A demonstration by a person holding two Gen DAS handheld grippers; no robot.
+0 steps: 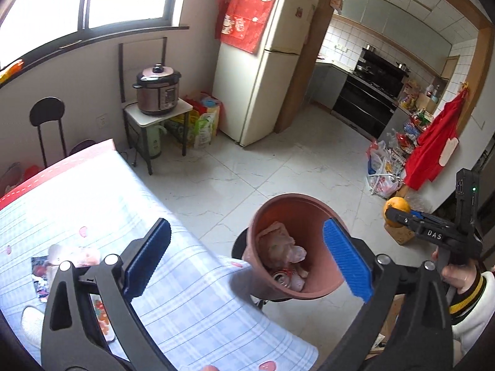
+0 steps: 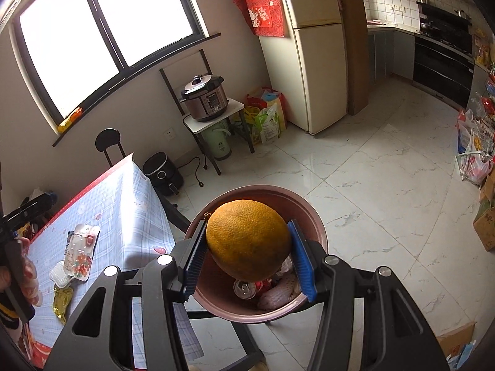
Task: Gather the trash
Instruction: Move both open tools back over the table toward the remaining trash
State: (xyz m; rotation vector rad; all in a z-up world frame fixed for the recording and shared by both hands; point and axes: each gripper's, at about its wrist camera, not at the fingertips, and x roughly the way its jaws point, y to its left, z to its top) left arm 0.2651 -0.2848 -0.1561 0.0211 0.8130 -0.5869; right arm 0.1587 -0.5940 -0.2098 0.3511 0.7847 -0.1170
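Pale marble floor tiles (image 2: 386,185) surround a brown bin (image 2: 318,228) at the checked table's (image 1: 191,303) corner. From the right wrist, the right gripper (image 2: 247,256) clamps an orange (image 2: 247,241) directly over the bin, above a can (image 2: 243,289) and wrappers inside. Only the left wrist view shows the left gripper (image 1: 244,262) spread wide and empty, table edge and bin between its pads.

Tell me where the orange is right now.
The orange is clamped in the right gripper, right above the brown bin beside the table. In the left wrist view it shows at far right.
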